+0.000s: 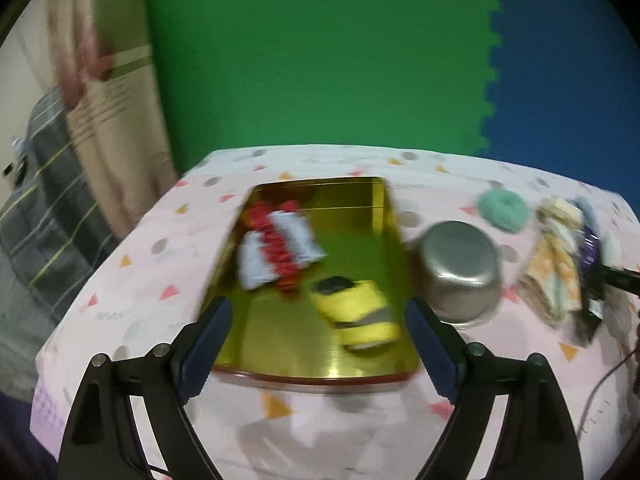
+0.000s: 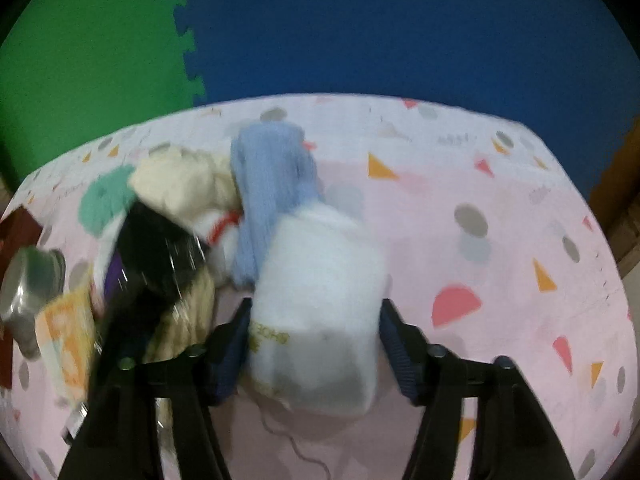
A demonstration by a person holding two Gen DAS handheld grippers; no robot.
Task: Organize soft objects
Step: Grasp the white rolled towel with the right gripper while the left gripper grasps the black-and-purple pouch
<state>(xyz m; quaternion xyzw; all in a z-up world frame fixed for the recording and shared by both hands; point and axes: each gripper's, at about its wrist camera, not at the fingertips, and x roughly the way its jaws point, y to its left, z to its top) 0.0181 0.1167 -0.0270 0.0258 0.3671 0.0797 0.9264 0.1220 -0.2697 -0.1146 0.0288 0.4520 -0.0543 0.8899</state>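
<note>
A gold tray [image 1: 360,196] on the table holds a red and white cloth [image 1: 276,246] and a yellow and grey sock [image 1: 360,312]. My left gripper [image 1: 320,316] is open and empty above the tray's near end. In the right wrist view a pile of soft things lies left of centre: a blue cloth [image 2: 272,184], a cream one [image 2: 184,180], a black one [image 2: 160,248]. My right gripper [image 2: 314,320] has its jaws on both sides of a white sock [image 2: 320,304]; I cannot tell whether they press it.
A steel pot [image 1: 460,268] lies on its side right of the tray. A teal scrubber [image 1: 504,208] and a patterned cloth [image 1: 556,264] lie further right. Pink patterned tablecloth [image 2: 500,220] covers the table. Green and blue foam mats stand behind.
</note>
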